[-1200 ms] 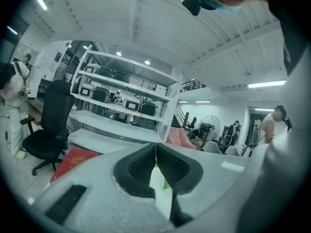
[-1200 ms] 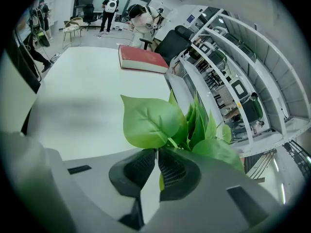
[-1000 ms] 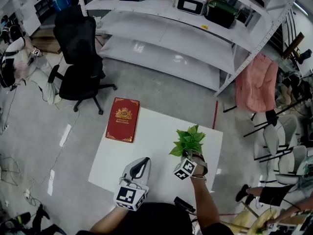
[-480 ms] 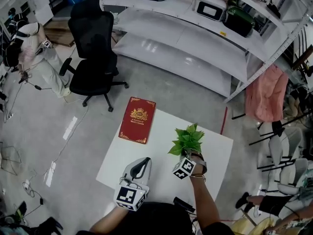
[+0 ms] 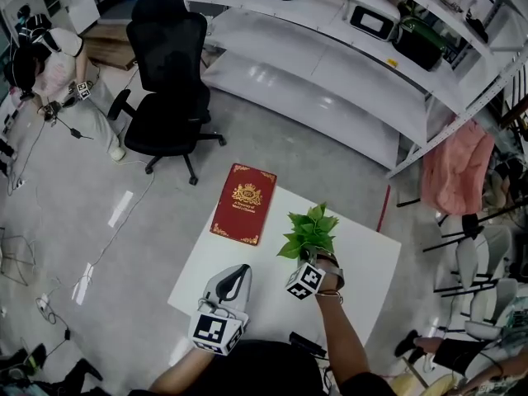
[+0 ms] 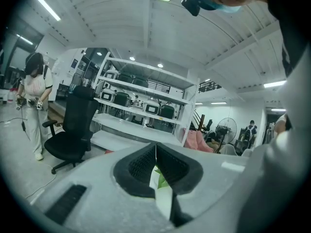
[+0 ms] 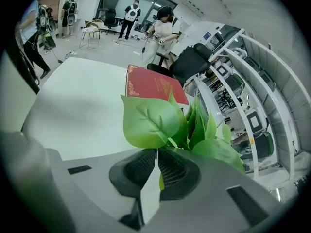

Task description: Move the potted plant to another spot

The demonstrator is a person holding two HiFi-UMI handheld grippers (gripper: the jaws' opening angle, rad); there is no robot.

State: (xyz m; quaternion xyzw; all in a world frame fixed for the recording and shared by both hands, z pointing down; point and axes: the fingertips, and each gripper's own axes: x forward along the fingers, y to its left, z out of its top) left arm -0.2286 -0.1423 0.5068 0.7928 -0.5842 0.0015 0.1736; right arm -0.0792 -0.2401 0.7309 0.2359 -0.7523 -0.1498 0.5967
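While the right gripper is closed on the potted plant, the left gripper carries nothing. In the right gripper view, the two dark pads are pressed together at the base of the plant. A thin strip of green is pinched between them, and the leaves rise directly above the right gripper. The pot itself is hidden under the leaves and the gripper, so I cannot tell if it stands on the white table or is lifted from it.

In the head view the plant is near the middle of the frame, over the central part of the table. The red book lies flat at the upper left corner of the table, apart from the plant. The left gripper is in the lower left part of the table, near its front edge. In its own view, the pads of the left gripper meet at the tips and nothing is between them there. A little green shows through the narrow slit below the tips.

Behind the table, a black office chair stands at the upper left of the frame. White shelves with boxes run across the top. A person stands at the far upper left.
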